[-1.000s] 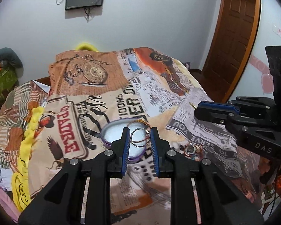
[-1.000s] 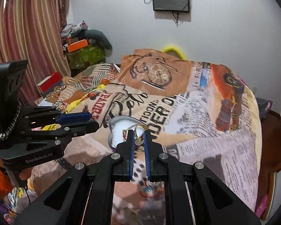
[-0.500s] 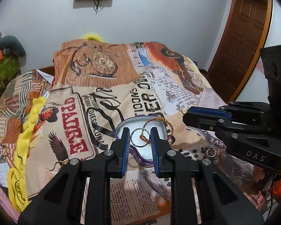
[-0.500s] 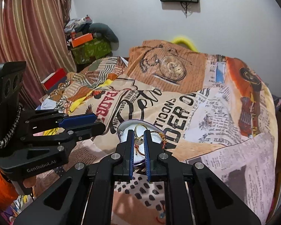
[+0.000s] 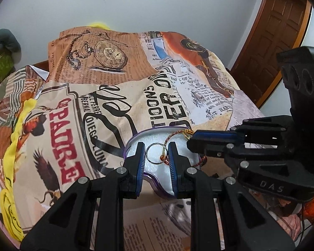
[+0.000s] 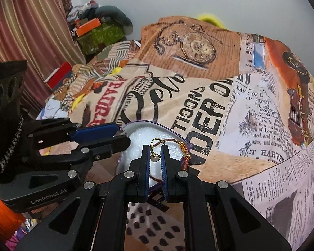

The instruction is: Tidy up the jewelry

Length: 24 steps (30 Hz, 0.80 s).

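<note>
A heart-shaped purple box (image 5: 134,144) with white foam lining lies open on the printed bedspread; it also shows in the right wrist view (image 6: 140,138). My left gripper (image 5: 156,155) is over the box, its jaws closed on a silver ring (image 5: 155,156). My right gripper (image 6: 155,156) is shut on a gold ring with a small round charm (image 6: 156,158), also above the foam. A red-and-gold braided cord bracelet (image 6: 183,152) lies across the box's right rim; it shows in the left wrist view (image 5: 182,133) too.
The bed is covered by a newspaper-print spread (image 5: 106,96). A yellow cloth (image 5: 10,167) runs along its left edge. A wooden door (image 5: 278,37) stands at right. Clutter and boxes (image 6: 94,29) sit by the striped curtain (image 6: 27,33).
Both grippers have moved forward and down over the heart box, each still holding its ring. The cord bracelet now lies on the box's rim.
</note>
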Available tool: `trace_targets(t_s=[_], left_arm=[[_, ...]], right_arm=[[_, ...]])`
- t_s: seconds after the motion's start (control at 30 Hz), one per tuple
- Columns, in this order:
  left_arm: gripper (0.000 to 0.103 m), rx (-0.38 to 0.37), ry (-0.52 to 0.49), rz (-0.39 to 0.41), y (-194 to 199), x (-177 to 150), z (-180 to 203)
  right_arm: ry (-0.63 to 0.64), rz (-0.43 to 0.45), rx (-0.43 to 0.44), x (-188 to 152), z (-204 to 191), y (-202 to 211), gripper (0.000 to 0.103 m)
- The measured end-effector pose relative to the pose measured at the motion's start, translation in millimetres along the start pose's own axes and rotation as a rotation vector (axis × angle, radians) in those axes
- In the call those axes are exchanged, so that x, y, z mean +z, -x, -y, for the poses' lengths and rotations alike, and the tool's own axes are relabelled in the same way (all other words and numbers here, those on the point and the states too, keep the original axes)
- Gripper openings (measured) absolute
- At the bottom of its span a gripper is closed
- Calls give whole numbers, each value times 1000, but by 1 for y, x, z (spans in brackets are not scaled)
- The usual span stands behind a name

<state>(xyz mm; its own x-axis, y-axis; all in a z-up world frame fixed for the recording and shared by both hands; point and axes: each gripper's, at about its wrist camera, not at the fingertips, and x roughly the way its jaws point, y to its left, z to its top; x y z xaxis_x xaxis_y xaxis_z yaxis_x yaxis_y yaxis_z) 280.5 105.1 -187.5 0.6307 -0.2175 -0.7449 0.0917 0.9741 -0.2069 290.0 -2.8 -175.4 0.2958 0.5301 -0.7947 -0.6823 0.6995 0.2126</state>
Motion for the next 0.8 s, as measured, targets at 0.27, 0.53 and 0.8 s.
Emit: trace_targets(t_s=[0.27,0.53,0.8], left_arm=[[21,-1,25,-25,-13,5,-8],[22,40,-3,-5,-4,5,-4],[31,76,4,29,19,0,-10]], right_arm=[[7,-28,-4,-1,4,-9,9],[40,-32,-22,-1,0,-13,9],[70,-53,-46,-1,-5,-17,9]])
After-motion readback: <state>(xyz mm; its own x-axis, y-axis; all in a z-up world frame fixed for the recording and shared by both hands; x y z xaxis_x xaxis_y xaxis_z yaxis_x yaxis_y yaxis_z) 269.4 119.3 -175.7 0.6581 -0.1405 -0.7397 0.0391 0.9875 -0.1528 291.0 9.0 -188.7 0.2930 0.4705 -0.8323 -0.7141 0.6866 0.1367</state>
